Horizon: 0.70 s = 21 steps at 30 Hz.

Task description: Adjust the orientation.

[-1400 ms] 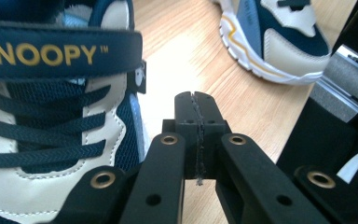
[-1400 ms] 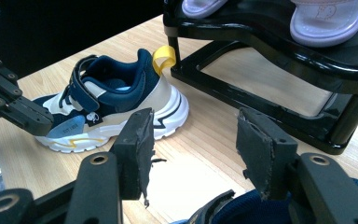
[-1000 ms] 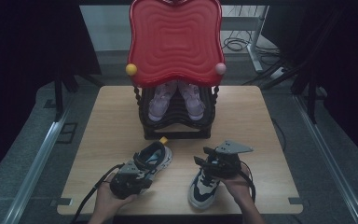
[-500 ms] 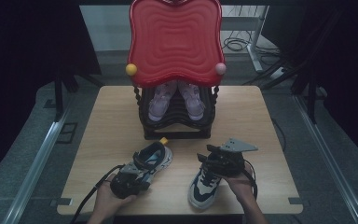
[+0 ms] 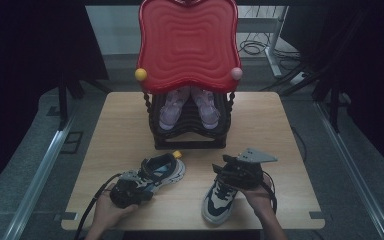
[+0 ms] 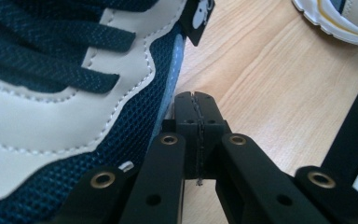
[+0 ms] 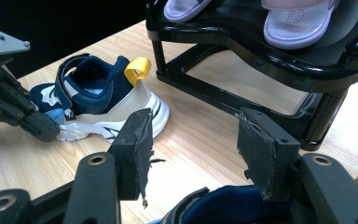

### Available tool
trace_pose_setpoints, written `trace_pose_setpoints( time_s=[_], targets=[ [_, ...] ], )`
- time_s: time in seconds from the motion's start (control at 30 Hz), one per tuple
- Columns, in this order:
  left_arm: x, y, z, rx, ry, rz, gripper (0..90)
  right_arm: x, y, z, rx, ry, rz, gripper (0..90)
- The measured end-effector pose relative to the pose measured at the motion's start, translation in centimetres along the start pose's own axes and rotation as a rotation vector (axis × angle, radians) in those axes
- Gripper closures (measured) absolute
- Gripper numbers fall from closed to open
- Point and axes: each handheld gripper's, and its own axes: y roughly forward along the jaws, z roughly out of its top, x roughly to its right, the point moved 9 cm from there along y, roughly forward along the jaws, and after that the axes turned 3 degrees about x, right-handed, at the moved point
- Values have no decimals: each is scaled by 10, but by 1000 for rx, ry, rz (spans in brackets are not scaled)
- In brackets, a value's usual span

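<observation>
- Two navy-and-cream trainers lay on the bench (image 5: 120, 125) in front of the black shoe rack (image 5: 190, 137), whose tier already held a pink pair (image 5: 187, 107).
- Left claw (image 5: 145, 187) was shut empty, pressed beside the left trainer (image 5: 162, 170).
- Right claw (image 5: 225, 175) stood wide open over the right trainer (image 5: 220, 200), not gripping.
- Judged: neither trainer was shelved yet; both remained to be lifted.

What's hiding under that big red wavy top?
Under the red wavy top sits a black shoe rack with a pair of pale pink shoes. The top covers their heels and anything higher.
</observation>
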Motion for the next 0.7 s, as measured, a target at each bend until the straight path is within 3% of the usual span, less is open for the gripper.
trace_pose_setpoints(
  time_s=[0.33, 0.7],
  targets=[
    [-10, -5, 0, 10, -23, 16, 899, 0, 2, 0, -1, 0, 4, 461],
    [-29, -15, 0, 24, -60, 61, 897, 0, 3, 1, 0, 0, 5, 462]
  ],
)
